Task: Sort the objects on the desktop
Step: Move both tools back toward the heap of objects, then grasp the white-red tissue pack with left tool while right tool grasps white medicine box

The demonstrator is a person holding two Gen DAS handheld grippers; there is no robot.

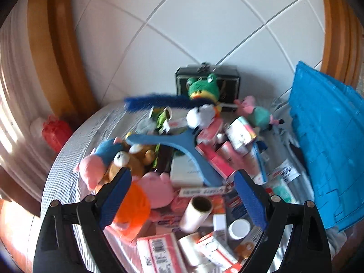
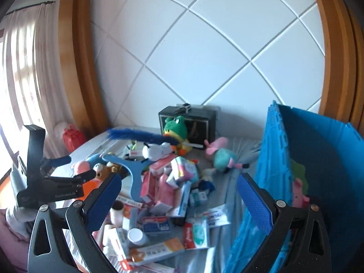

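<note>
A pile of mixed objects covers a cloth-covered surface [image 2: 227,143]. In the left wrist view my left gripper [image 1: 182,195] is open and empty, hovering over a pink and orange pig plush [image 1: 145,195] and a white roll [image 1: 196,213]. A blue Y-shaped tool [image 1: 182,145] and a blue duster [image 1: 157,102] lie beyond. In the right wrist view my right gripper [image 2: 179,198] is open and empty above pink and white boxes [image 2: 163,188]. The left gripper [image 2: 68,170] shows at the left, over the plush toys.
A blue plastic crate [image 2: 307,170] stands at the right, holding a pig plush [image 2: 298,188]. A black case [image 2: 188,122] with a green frog plush [image 2: 175,129] is at the back. A pig plush in teal [image 2: 220,154] lies near it. A red object [image 2: 72,138] sits far left.
</note>
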